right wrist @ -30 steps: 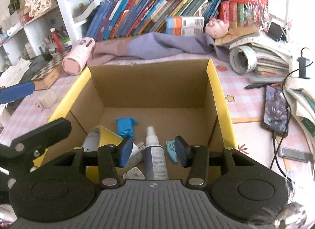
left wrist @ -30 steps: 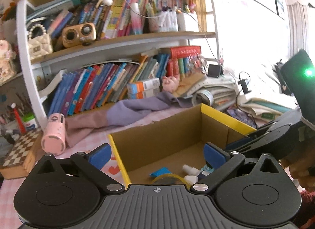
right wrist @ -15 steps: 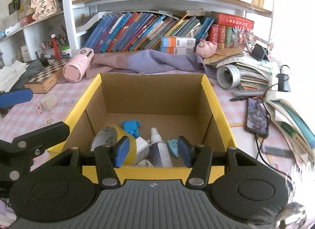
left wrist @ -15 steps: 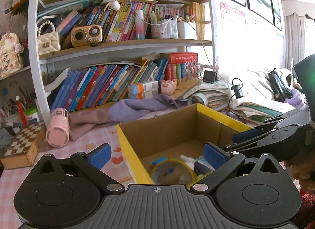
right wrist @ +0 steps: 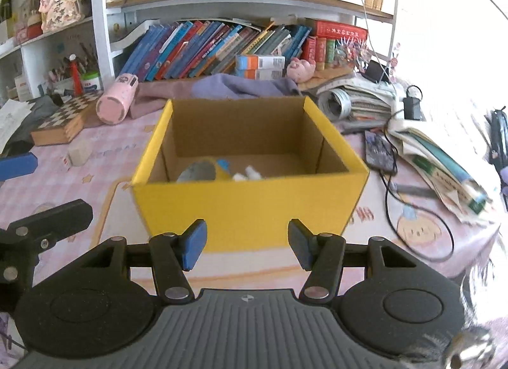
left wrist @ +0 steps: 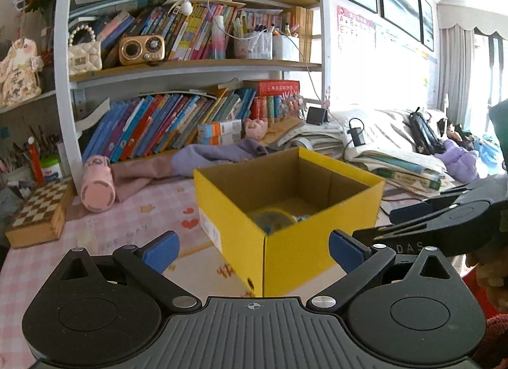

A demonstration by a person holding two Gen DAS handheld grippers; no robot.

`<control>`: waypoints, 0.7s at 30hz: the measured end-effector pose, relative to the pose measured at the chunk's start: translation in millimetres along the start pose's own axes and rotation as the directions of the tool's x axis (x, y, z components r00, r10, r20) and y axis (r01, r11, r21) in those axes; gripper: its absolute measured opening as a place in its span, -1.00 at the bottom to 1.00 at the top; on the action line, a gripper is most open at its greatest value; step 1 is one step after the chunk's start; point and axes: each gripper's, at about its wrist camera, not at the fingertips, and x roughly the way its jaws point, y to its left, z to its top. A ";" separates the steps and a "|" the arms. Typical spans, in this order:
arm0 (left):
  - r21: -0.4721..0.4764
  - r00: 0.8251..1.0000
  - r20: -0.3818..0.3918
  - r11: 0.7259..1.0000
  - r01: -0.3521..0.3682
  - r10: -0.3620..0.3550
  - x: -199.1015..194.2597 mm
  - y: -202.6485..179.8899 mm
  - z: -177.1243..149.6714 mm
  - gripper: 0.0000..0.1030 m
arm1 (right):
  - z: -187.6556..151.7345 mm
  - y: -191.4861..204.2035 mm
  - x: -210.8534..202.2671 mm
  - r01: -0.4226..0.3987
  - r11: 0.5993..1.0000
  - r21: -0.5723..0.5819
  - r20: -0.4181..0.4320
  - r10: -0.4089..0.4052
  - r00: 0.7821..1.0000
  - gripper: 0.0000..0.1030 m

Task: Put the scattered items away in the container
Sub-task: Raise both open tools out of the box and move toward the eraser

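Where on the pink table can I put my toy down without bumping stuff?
Bare pink tablecloth lies between the yellow box and the chessboard. Right of the box it is crowded: a phone, cables and stacked books.

One yellow cardboard box (right wrist: pixel 250 207) on the tabletop (right wrist: pixel 104 150), open at the top. Inside it, only partly in sight over the near wall: one roll of tape (right wrist: pixel 198 172), one blue scrap (right wrist: pixel 223 164), one white bottle top (right wrist: pixel 252 172); anything more is hidden.

One pink tumbler (right wrist: pixel 117 103) lying on its side. One chessboard box (right wrist: pixel 62 123). One small white block (right wrist: pixel 77 155). One phone (right wrist: pixel 379 153) with one cable running from it. One pink pig figure (right wrist: pixel 300 68). Two stacked orange-and-white cartons (right wrist: pixel 260 66). One purple cloth (right wrist: pixel 241 87).

One retro radio (left wrist: pixel 142 50) on the shelf, one quilted white purse (left wrist: pixel 84 56).

Two grippers, two blue-padded fingers (left wrist: pixel 158 251) each.
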 end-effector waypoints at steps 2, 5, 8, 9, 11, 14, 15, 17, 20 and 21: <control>-0.006 1.000 -0.009 1.000 0.008 -0.008 -8.7 4.6 -5.7 0.97 | -9.3 9.0 -8.5 0.007 1.000 0.001 -0.008 -0.007 1.000 0.07; -0.012 1.000 -0.021 1.000 0.012 -0.012 -20.8 10.0 -14.0 0.97 | -21.5 22.1 -20.6 0.015 1.000 0.008 -0.017 -0.015 1.000 0.08; -0.012 0.999 -0.032 1.000 0.010 -0.011 -32.6 14.2 -20.3 0.97 | -29.3 32.5 -29.3 0.020 1.000 0.019 -0.024 -0.020 1.000 0.11; -0.012 0.999 -0.036 1.000 0.007 -0.008 -36.3 16.3 -22.3 0.97 | -31.6 36.1 -31.6 0.019 1.000 0.021 -0.027 -0.019 0.999 0.12; -0.011 0.999 -0.046 1.000 0.006 -0.006 -41.7 19.5 -25.7 0.97 | -36.0 43.2 -36.4 0.016 1.000 0.019 -0.032 -0.016 0.999 0.13; -0.008 0.998 -0.066 1.000 0.001 -0.001 -48.0 23.9 -30.8 0.97 | -39.7 53.6 -41.0 0.008 1.000 0.017 -0.036 -0.007 0.999 0.17; -0.006 0.997 -0.072 1.000 -0.001 0.001 -49.7 24.8 -32.5 0.97 | -41.0 56.7 -41.8 0.004 1.000 0.017 -0.039 -0.003 0.999 0.18; -0.002 0.996 -0.086 1.000 -0.004 0.004 -52.8 27.3 -36.2 0.97 | -42.7 61.9 -42.2 -0.004 1.000 0.018 -0.048 0.005 0.999 0.24; 0.005 0.994 -0.111 1.000 -0.013 0.013 -57.1 30.8 -41.7 0.97 | -45.8 70.9 -41.6 -0.019 1.000 0.020 -0.065 0.020 0.998 0.27; 0.008 0.993 -0.120 1.000 -0.017 0.018 -58.1 31.9 -43.6 0.97 | -46.8 74.3 -41.1 -0.023 1.000 0.020 -0.071 0.025 0.997 0.29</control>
